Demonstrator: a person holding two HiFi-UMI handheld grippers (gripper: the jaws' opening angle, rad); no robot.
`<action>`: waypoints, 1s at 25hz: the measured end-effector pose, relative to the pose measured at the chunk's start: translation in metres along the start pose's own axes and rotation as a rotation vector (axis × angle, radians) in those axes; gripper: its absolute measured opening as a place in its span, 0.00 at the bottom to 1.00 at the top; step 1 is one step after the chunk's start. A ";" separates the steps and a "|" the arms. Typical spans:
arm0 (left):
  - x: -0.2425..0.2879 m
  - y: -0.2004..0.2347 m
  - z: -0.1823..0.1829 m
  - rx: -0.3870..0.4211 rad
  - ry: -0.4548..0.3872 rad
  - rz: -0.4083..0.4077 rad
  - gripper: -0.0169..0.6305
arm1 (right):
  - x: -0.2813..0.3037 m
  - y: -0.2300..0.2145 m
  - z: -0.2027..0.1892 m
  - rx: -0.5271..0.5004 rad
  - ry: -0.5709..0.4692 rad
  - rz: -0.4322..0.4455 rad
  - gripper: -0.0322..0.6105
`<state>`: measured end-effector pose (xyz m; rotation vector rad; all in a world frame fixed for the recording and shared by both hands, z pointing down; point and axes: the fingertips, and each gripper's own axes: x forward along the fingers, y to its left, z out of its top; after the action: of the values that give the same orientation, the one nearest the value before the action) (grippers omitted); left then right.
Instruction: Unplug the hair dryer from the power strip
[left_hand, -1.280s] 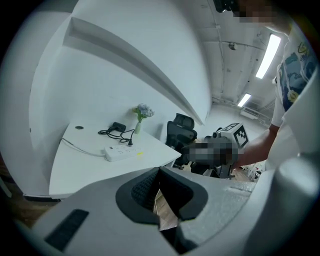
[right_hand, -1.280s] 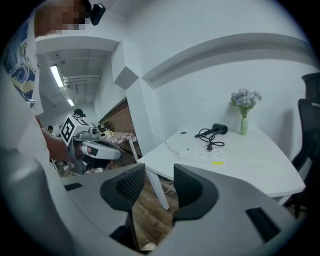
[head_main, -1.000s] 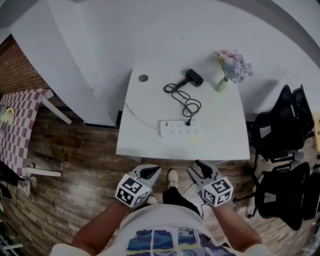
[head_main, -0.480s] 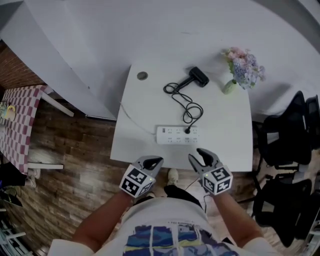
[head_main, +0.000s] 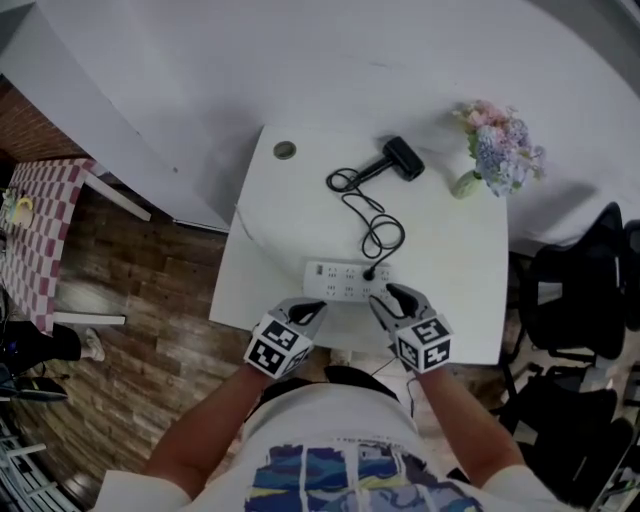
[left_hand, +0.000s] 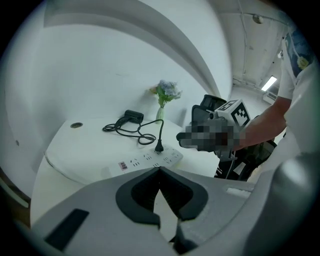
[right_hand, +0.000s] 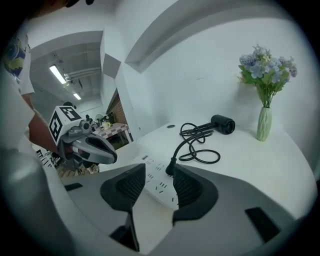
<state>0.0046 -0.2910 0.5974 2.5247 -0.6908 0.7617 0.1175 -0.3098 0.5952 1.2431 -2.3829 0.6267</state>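
A white power strip (head_main: 345, 279) lies near the front edge of the white table (head_main: 450, 260). A black plug (head_main: 369, 272) sits in it, and its cord (head_main: 366, 212) loops back to the black hair dryer (head_main: 402, 157) at the far side. My right gripper (head_main: 392, 298) is open, just in front of the plug (right_hand: 170, 169), which shows beyond its jaws with the strip (right_hand: 159, 186). My left gripper (head_main: 306, 311) is shut with nothing in it, at the strip's near left end. From the left gripper view (left_hand: 159, 170) the strip (left_hand: 150, 159) lies ahead.
A vase of flowers (head_main: 497, 150) stands at the table's far right corner and a small round cap (head_main: 285, 151) at its far left. Black office chairs (head_main: 575, 300) are to the right, a checked table (head_main: 40, 240) to the left, and a wooden floor (head_main: 150, 320) below.
Both grippers have moved forward from over the floor to the table's front edge, close to the power strip. The strip, plug and hair dryer have not moved on the table.
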 end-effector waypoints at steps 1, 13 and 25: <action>0.005 0.003 0.000 0.001 0.006 0.006 0.03 | 0.004 -0.004 0.001 -0.002 0.003 0.004 0.30; 0.050 0.023 -0.003 -0.003 0.073 0.048 0.03 | 0.044 -0.027 0.002 -0.014 0.054 0.079 0.29; 0.069 0.024 -0.009 0.006 0.129 0.036 0.03 | 0.064 -0.029 0.000 -0.007 0.074 0.111 0.23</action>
<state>0.0381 -0.3290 0.6511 2.4489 -0.6922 0.9312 0.1070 -0.3668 0.6345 1.0718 -2.4030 0.6843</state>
